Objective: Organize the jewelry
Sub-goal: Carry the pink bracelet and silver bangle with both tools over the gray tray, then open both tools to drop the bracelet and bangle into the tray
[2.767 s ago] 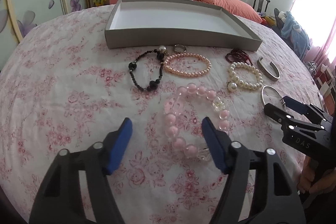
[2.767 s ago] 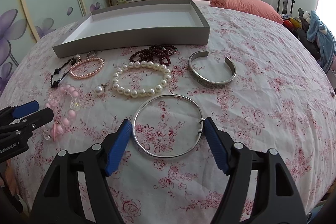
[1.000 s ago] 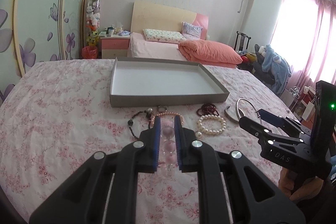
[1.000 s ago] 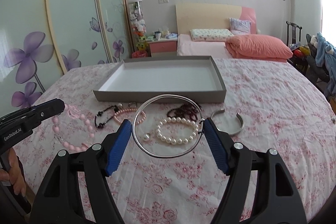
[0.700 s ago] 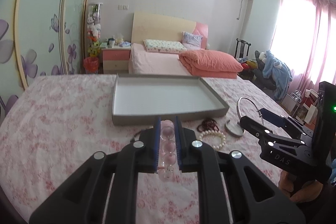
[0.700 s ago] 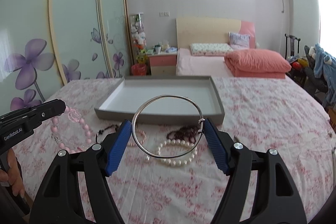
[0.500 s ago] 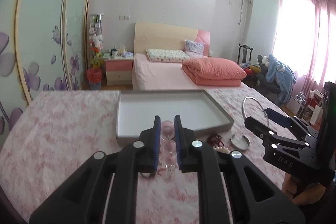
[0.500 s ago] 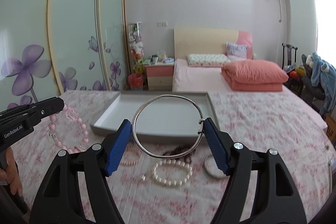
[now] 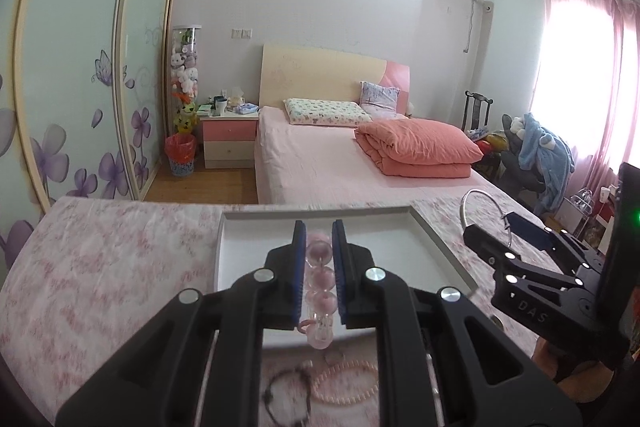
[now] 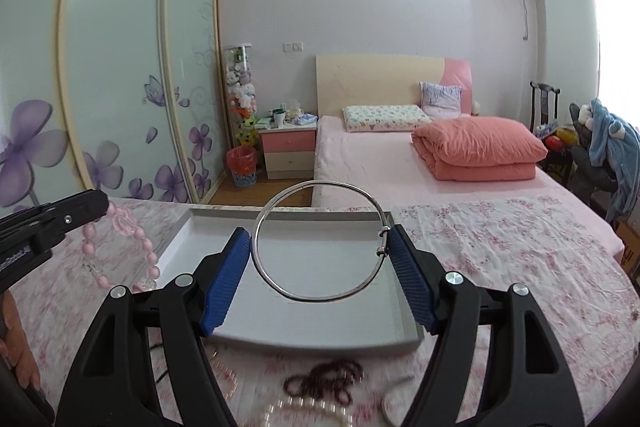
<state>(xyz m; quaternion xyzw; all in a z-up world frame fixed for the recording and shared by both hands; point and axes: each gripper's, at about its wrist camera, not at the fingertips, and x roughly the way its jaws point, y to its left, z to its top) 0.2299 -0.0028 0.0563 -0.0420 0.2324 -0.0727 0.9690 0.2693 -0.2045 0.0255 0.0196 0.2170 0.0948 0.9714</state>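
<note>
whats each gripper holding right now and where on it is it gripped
The left gripper pinches the pink bead bracelet across a few beads. The right gripper clamps the silver bangle across its width, by opposite sides of the hoop.

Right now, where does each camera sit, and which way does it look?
Left wrist: on the left gripper, shut on the pink bead bracelet, facing the grey tray; the right gripper shows at right.
Right wrist: on the right gripper, holding the silver bangle, facing the tray; a hand shows at left.
Shared: tray, both pieces, bed.
</note>
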